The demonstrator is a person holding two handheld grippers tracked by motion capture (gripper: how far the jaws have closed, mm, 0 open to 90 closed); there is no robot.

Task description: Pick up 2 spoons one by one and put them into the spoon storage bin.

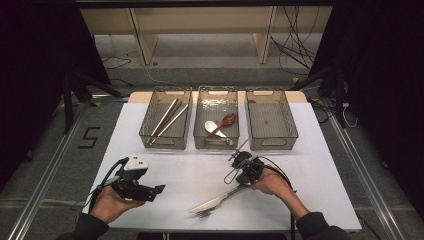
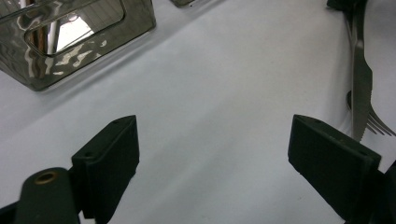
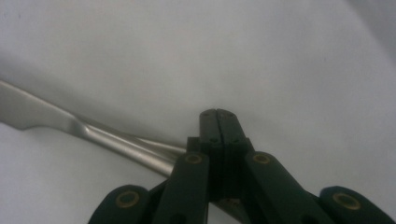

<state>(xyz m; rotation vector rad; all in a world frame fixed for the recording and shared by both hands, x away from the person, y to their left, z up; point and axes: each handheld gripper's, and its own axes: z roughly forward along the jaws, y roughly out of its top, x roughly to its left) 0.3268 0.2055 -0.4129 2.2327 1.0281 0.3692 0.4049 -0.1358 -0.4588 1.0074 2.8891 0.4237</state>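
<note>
**High view: knife and fork lying at the right gripper, near edge of the table**

High view is showing the white table (image 1: 165, 175) carrying three clear bins along its far side. The left bin (image 1: 166, 118) is holding chopsticks (image 1: 169, 120), the middle bin (image 1: 216, 118) is holding a white spoon (image 1: 214, 127) and a reddish spoon (image 1: 226, 122), and the right bin (image 1: 271, 119) is sitting just beside it.

Nearer the person, the knife (image 1: 220, 199) is lying flat on the table, its long axis running diagonally: the blade tip is pointing toward the near left, and the handle is rising to the far right, right up to the right gripper (image 1: 245, 172). The fork (image 1: 206, 212) is lying beside it on nearly the same line, tines toward the near edge.

The right gripper view is showing its jaws pressed together, with the knife handle (image 3: 116, 142) running in from the left and passing under them; whether they are pinching the handle cannot be told.

The left gripper (image 1: 159, 190) is resting in the person's hand, well apart from the cutlery, jaws spread wide over bare table. Its own view is catching the knife (image 2: 360, 79) and fork tines (image 2: 377, 123) at the right edge.
</note>
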